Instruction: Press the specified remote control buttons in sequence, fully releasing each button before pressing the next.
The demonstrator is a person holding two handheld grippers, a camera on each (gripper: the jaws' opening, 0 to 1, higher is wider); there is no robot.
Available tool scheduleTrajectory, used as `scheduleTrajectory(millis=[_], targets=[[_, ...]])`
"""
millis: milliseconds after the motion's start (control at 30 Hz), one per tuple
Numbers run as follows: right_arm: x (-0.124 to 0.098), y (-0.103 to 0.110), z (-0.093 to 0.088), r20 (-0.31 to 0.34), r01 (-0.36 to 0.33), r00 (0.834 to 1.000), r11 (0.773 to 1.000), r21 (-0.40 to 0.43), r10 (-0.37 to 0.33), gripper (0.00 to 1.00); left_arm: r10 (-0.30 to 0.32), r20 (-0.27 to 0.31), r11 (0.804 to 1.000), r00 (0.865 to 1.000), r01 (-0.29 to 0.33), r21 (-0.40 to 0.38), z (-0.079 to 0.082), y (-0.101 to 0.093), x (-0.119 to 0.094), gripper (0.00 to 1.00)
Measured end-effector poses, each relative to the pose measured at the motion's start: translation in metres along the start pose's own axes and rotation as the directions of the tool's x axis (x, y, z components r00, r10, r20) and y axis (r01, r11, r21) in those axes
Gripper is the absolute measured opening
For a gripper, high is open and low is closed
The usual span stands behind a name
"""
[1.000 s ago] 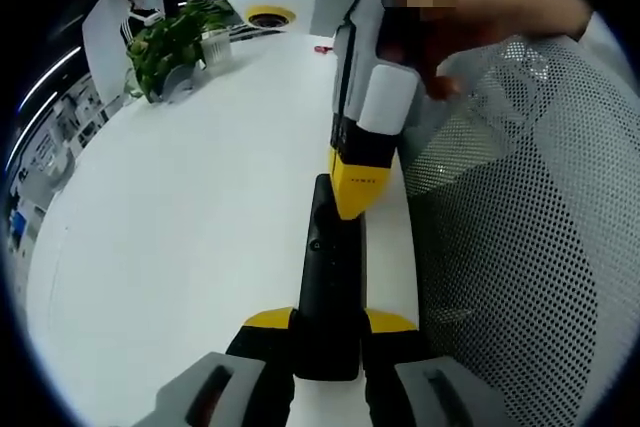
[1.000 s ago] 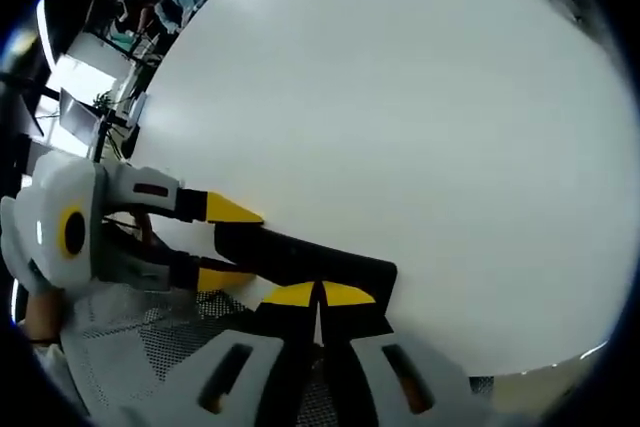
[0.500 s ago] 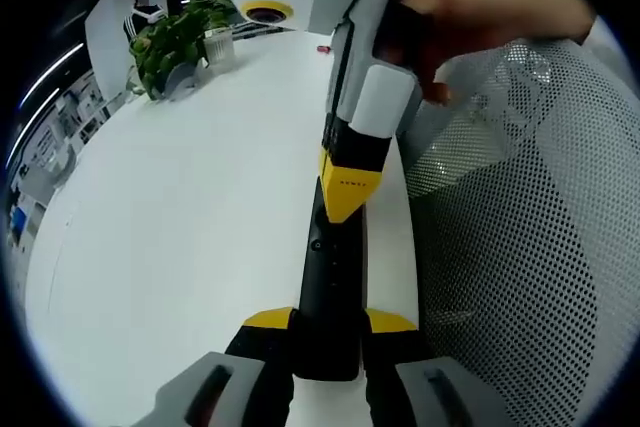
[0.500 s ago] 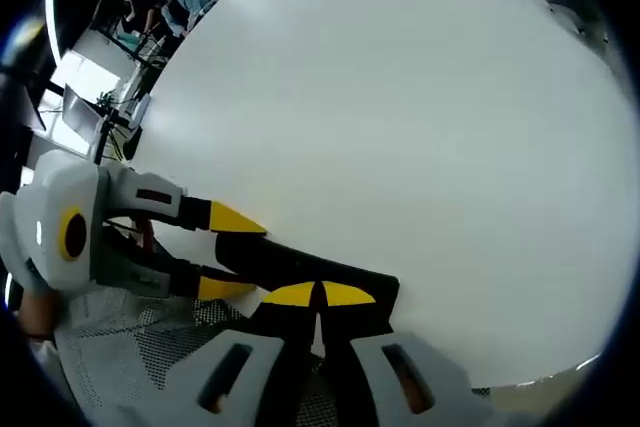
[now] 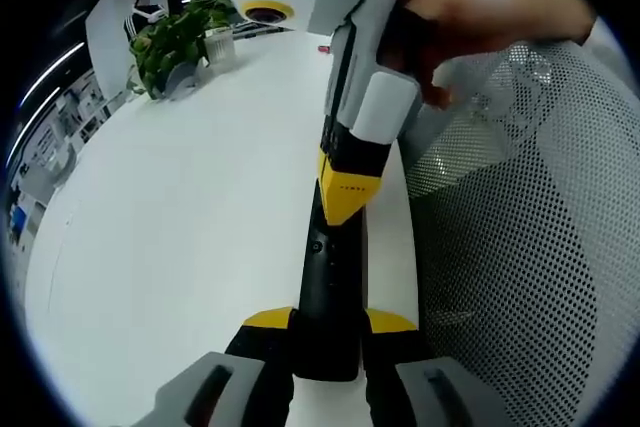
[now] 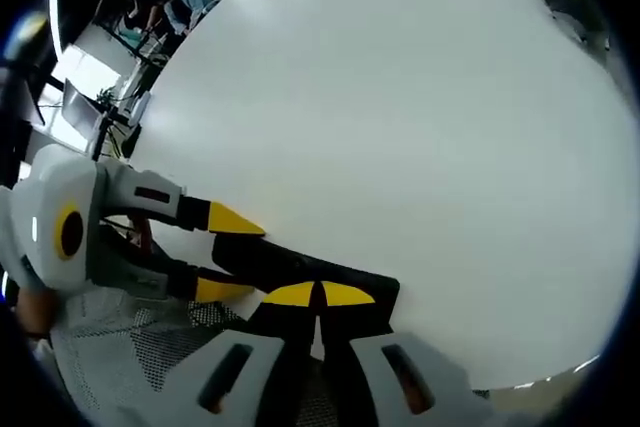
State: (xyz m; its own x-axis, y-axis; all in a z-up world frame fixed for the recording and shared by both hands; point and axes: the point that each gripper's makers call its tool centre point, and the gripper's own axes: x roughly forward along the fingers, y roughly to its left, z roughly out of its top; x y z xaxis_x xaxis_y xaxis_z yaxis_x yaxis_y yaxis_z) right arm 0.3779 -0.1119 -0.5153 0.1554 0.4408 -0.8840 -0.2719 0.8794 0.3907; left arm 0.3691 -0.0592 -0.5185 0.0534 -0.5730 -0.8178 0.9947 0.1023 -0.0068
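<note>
White round table (image 5: 180, 207) takes up most of both views, w/ an office bkgd at the far edge: a potted plant (image 5: 165, 42) sits far left in the left gripper view, beside a small white cup (image 5: 216, 47). A tiny red item (image 5: 322, 48) lies further along the far edge; can't tell what it is. A white mesh chair back (image 5: 520, 237) fills the right side of that view, just off the table's near edge.

Black remote control (image 5: 328, 292) lies lengthwise along the table's right edge, near end clamped between the left gripper's (image 5: 330, 332) yellow-tipped jaws, which are closed on its sides. A small round button shows on its top face, roughly mid-length.

Right gripper (image 5: 350, 197) comes in from the far side, held by a hand (image 5: 480, 22). Its yellow tips are together and pressed down on the remote's far end, touching the top face.

In the right gripper view, the same remote (image 6: 300, 267) runs sideways just above the right gripper's (image 6: 318, 295) own closed yellow tips, which meet w/ no gap on the remote's edge. Left gripper (image 6: 215, 247) enters from the left, one yellow tip on each side of the remote. People (image 6: 160, 7) stand at desks far off, upper left.
</note>
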Motion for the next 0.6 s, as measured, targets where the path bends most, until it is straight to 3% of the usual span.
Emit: scheduleTrajectory(millis=[133, 400, 600], targets=[[-0.0001, -0.0012, 0.0002, 0.005, -0.026, 1.0, 0.999, 0.042, 0.025, 0.0, 0.001, -0.001, 1.0, 1.0, -0.001, 0.0, 0.0001, 0.0, 0.0, 0.25], [-0.0002, 0.0001, 0.0001, 0.008, -0.012, 1.0, 1.0, 0.027, 0.012, 0.0, 0.007, -0.002, 1.0, 1.0, -0.007, -0.004, 0.0003, 0.0003, 0.0002, 0.25], [-0.0002, -0.0004, 0.0001, 0.002, -0.031, 1.0, 0.996, 0.082, 0.031, 0.0, 0.007, -0.002, 1.0, 1.0, -0.007, -0.005, 0.0003, 0.0002, 0.0, 0.25]])
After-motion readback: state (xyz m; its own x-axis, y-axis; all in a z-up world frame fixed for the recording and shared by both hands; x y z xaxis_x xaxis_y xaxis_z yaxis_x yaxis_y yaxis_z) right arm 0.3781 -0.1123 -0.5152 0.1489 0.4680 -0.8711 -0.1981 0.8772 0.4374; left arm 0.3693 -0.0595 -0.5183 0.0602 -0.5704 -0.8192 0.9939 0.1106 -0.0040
